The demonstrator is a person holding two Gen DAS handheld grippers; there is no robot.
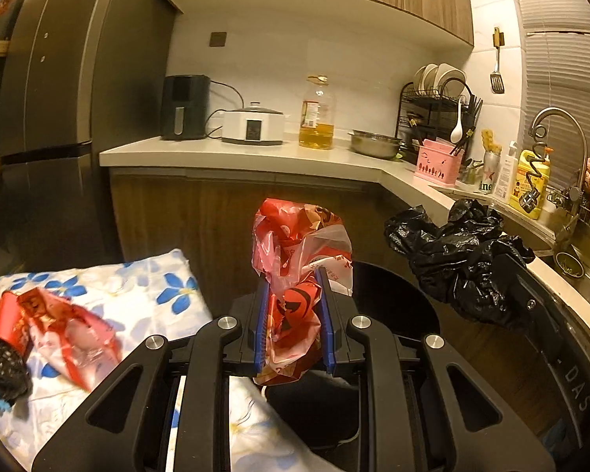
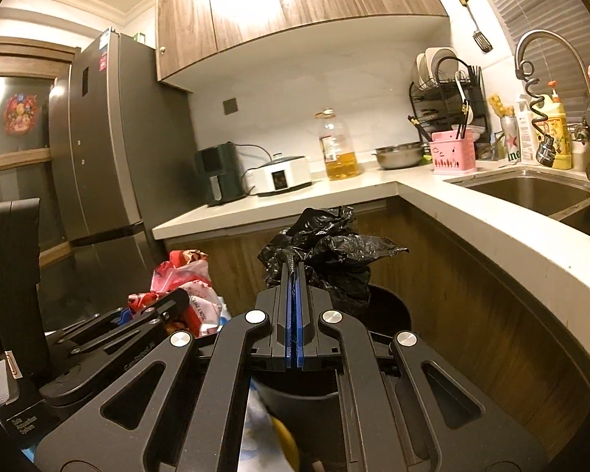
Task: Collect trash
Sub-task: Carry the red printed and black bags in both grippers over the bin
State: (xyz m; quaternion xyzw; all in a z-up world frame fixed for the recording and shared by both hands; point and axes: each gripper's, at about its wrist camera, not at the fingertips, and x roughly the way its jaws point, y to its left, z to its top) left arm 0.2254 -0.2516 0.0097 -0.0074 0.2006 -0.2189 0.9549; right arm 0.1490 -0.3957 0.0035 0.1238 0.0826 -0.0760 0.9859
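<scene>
My left gripper [image 1: 293,281] is shut on a crumpled red and clear plastic bag [image 1: 301,253], held in the air above a black bin [image 1: 393,303]. In the right wrist view my right gripper [image 2: 294,269] is shut on a crumpled black plastic bag [image 2: 326,251], also over the black bin [image 2: 389,306]. That black bag [image 1: 460,259] shows at the right of the left wrist view. The red bag [image 2: 185,279] and the left gripper's body appear at the left of the right wrist view. More red wrappers [image 1: 51,322] and a black bag [image 1: 2,369] lie on the flowered tablecloth [image 1: 137,291].
A pale counter [image 2: 472,212] wraps around the bin, with a sink [image 2: 531,192], oil bottle [image 2: 338,149], cooker [image 2: 283,175], air fryer [image 2: 218,173], steel bowl [image 2: 399,155] and dish rack [image 2: 448,94] on it. A grey fridge [image 2: 98,137] stands left.
</scene>
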